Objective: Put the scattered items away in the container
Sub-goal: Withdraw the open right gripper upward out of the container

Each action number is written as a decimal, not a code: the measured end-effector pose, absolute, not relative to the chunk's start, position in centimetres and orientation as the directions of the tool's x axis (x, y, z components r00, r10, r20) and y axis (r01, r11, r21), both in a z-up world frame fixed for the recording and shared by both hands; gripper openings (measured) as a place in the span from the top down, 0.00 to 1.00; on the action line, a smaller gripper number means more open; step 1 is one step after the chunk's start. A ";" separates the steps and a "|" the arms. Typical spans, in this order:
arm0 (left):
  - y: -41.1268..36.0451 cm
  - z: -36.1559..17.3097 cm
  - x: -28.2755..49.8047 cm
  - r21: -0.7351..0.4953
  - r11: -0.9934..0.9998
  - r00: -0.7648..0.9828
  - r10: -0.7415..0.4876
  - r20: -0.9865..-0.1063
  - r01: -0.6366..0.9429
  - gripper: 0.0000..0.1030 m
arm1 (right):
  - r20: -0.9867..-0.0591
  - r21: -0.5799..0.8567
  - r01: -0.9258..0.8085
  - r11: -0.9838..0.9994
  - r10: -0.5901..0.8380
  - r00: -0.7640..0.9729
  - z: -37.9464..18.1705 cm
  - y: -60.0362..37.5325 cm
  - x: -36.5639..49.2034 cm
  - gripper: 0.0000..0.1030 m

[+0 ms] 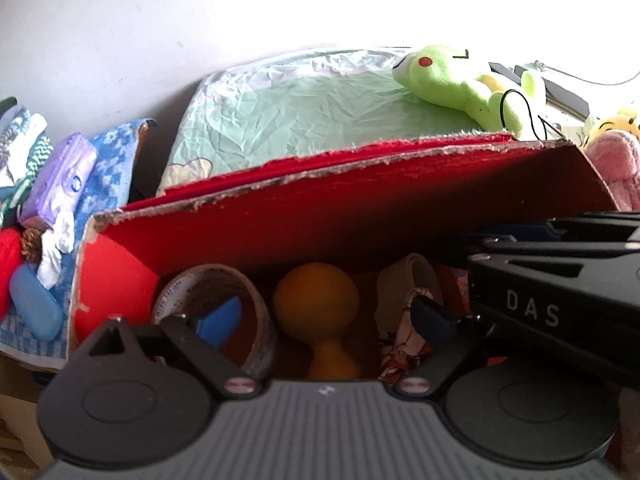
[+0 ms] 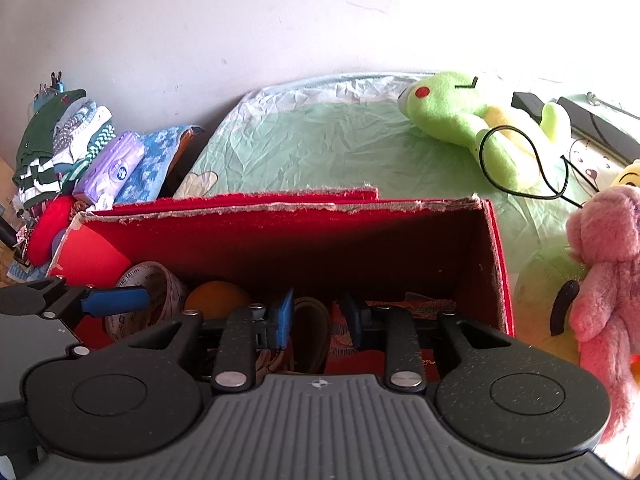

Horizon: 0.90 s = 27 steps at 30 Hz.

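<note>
- Both my grippers hang over the red box (image 2: 280,240), which sits on the green sheet (image 2: 320,144)
- My left gripper (image 1: 320,316) has its fingers spread wide with nothing between them; below it lie the tape roll (image 1: 224,304) and the orange dumbbell toy (image 1: 320,312)
- My right gripper (image 2: 320,316) has its blue pads (image 2: 285,316) at a middling gap; a tan ring (image 2: 308,328) shows in that gap, but I cannot tell whether the pads touch it or it just lies below
- The dumbbell stands roughly along my line of sight in the left view, big ball toward the far wall of the box, small end toward me; the tape roll lies tilted, its hole facing up and toward me
- Things outside the box: green frog plush (image 2: 460,120) lying on the sheet behind it, long axis running left to right, head to the left; pink plush (image 2: 600,264) just right of the box, upright
- Risk, as I judge it: the two grippers are crowded into one box, so lifting either carelessly could knock the other, or catch the frayed rim (image 2: 280,204) and tip or drag the box
- A black cord (image 2: 520,160) loops over the frog; grabbing the plush could drag the cord along
</note>
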<state>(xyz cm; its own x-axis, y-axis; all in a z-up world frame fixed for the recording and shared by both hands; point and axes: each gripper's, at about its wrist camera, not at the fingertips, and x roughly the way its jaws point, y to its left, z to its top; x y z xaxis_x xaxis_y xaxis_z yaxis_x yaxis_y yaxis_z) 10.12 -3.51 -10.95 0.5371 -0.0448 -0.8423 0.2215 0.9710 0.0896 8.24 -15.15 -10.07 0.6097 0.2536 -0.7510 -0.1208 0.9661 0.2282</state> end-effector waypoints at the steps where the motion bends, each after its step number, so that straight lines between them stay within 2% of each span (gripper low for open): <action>1: -3.6 -11.0 10.1 0.097 0.970 0.537 -0.039 -0.843 0.223 0.10 | -0.747 0.228 -0.122 0.966 0.254 0.614 -10.0 -15.2 8.2 0.68; 5: -3.6 -11.1 10.2 0.113 0.972 0.536 -0.015 -0.844 0.205 0.10 | -0.733 0.230 -0.133 0.964 0.262 0.628 -9.8 -15.1 7.9 0.64; 11: -3.4 -11.2 10.5 0.129 0.977 0.531 0.021 -0.847 0.167 0.10 | -0.712 0.231 -0.130 0.964 0.259 0.653 -9.6 -15.2 7.6 0.64; 20: -3.5 -11.2 10.3 0.180 0.974 0.552 0.077 -0.831 0.134 0.10 | -0.724 0.225 -0.137 0.965 0.260 0.639 -9.7 -14.9 7.8 0.58; 27: -3.4 -10.8 9.8 0.186 0.975 0.591 0.081 -0.803 0.119 0.10 | -0.719 0.230 -0.142 0.963 0.267 0.642 -9.7 -15.0 7.5 0.58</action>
